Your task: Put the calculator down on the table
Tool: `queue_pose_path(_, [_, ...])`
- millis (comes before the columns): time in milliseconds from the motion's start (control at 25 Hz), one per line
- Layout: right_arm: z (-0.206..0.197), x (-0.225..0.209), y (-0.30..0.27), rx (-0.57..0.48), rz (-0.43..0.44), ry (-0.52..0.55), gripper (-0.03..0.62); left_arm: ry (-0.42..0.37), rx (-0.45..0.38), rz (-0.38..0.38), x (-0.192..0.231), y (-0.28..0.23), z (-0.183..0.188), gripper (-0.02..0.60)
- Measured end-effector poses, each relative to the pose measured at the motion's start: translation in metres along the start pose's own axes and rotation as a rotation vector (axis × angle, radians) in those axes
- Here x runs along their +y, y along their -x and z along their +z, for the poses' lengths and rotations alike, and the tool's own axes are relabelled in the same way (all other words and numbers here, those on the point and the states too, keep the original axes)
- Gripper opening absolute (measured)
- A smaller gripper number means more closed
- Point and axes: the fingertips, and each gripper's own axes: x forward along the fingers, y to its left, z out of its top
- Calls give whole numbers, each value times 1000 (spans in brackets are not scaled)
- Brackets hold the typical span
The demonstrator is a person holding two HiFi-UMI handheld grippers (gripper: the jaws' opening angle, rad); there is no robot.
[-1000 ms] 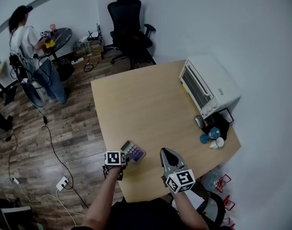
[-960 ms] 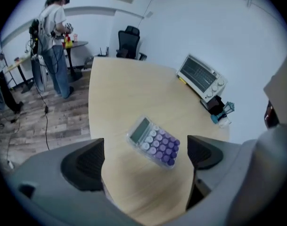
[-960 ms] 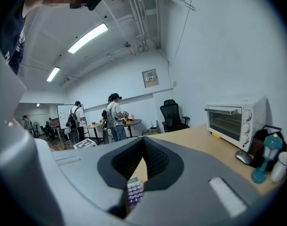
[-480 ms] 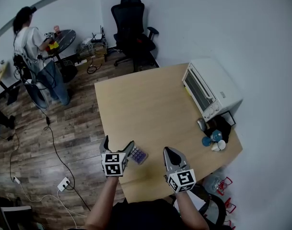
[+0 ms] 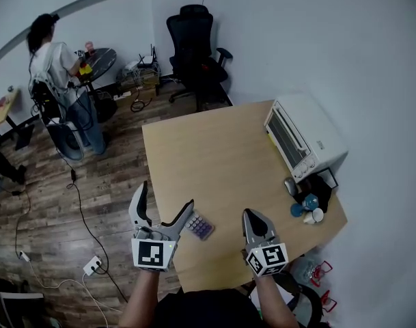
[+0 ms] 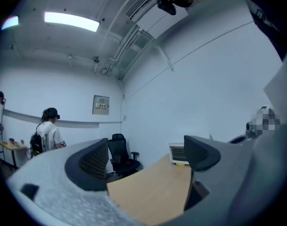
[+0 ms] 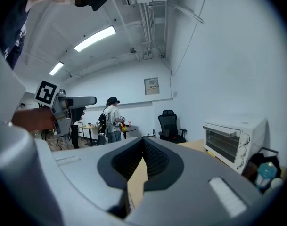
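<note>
The calculator point(image 5: 199, 225) lay flat on the wooden table point(image 5: 214, 142), near the front edge toward its left corner. Only the head view showed it to us; neither gripper view caught it. The left gripper point(image 5: 165, 198) was held up just to its left, clear of it. Its jaws stood wide apart, though they had just been closing a little. In its own view we saw nothing between them but bare tabletop, with the black office chair point(image 6: 119, 154) and the toaster oven point(image 6: 178, 153) beyond. The right gripper point(image 5: 253, 217) was over the table's front edge, to the calculator's right, jaws brought together on nothing. Its view also caught the left gripper's marker cube at the left edge.
</note>
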Motion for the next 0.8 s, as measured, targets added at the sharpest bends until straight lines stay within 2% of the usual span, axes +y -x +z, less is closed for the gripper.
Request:
queue_pose_path(120, [18, 0, -2, -36, 3, 11, 5, 12, -7, 14, 2, 12, 6, 506])
queue_pose_path(320, [27, 5, -3, -48, 11, 9, 5, 71, 24, 31, 8, 20, -8, 505])
queue_pose_path(440, [28, 7, 0, -49, 17, 13, 5, 45, 60, 46, 8, 26, -13, 472])
queue_pose_path(520, [29, 8, 1, -50, 15, 17, 5, 54, 44, 56, 7, 27, -10, 445])
queue_pose_path(640, [29, 11, 3, -49, 12, 52, 5, 38, 54, 67, 7, 33, -14, 358])
queue_pose_path(680, [30, 12, 5, -49, 13, 60, 5, 31, 64, 77, 8, 37, -16, 309])
queue_pose_path(720, [30, 14, 6, -51, 14, 62, 5, 29, 66, 93, 10, 41, -16, 199])
queue_pose_path(760, [30, 15, 6, -54, 13, 61, 5, 31, 60, 104, 11, 45, -15, 38])
queue_pose_path(800, [29, 15, 7, -55, 11, 58, 5, 36, 50, 104, 10, 46, -14, 5])
